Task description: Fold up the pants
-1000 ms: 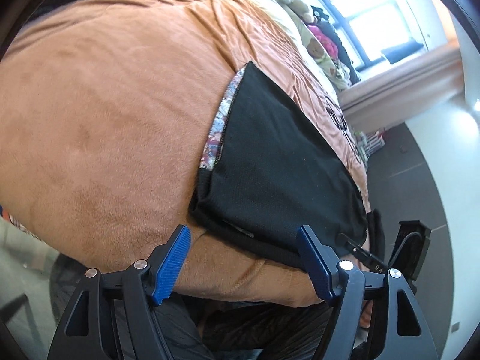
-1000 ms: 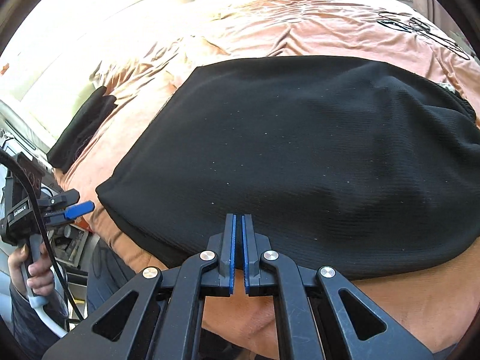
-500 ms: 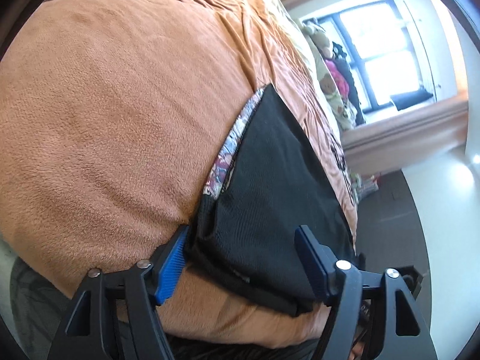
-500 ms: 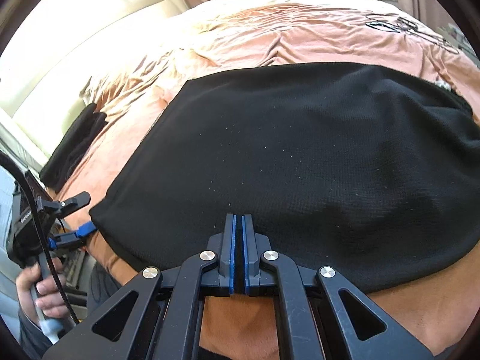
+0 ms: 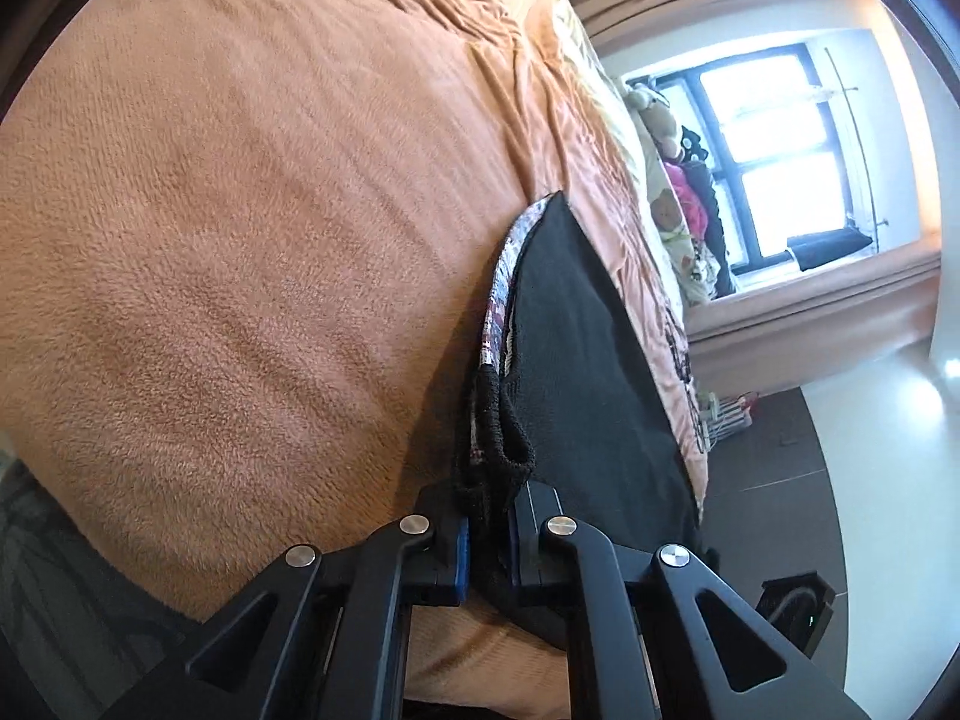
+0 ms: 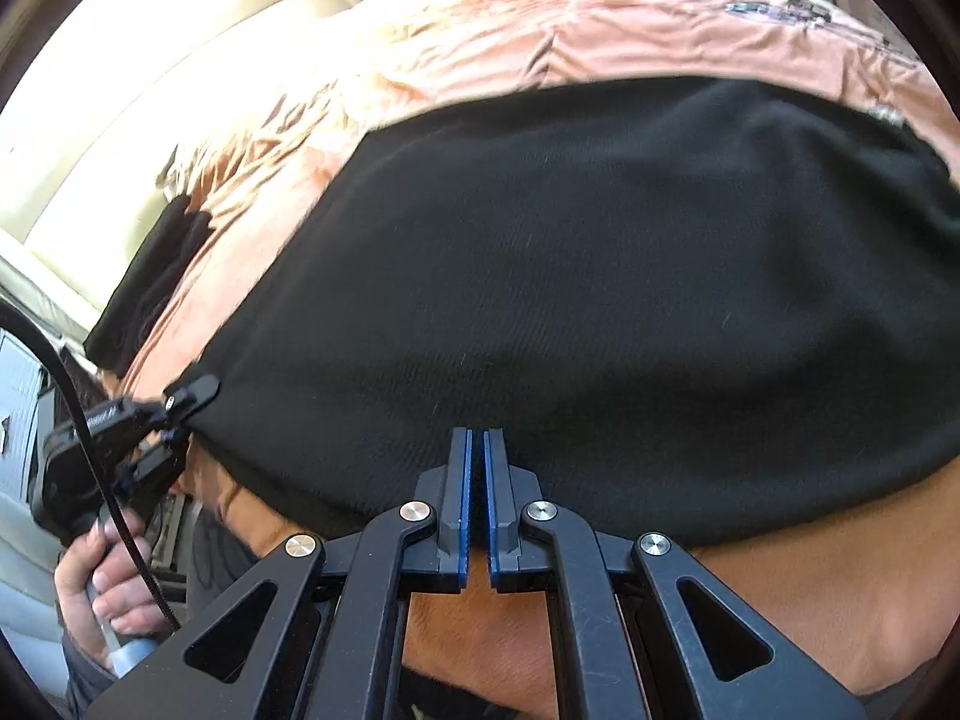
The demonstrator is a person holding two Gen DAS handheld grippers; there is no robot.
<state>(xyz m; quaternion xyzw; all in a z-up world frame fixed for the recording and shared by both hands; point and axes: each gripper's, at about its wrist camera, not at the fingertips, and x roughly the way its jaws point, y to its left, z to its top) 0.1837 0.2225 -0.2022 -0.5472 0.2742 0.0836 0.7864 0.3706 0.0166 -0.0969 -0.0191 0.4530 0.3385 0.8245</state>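
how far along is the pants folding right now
Done: the black pants lie spread flat on the orange blanket. In hand: the left gripper is shut on a bunched corner; the right gripper is shut at the near edge. Left: no fold-over shows yet.

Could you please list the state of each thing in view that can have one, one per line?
left gripper: shut on a bunched corner of the black pants.
right gripper: shut, tips over the pants' near edge; whether it holds cloth is unclear.
black pants: spread flat on the bed, one corner pinched and gathered.
orange blanket: laid over the bed, wrinkled farther back.
person's hand: wrapped around the left gripper's handle.
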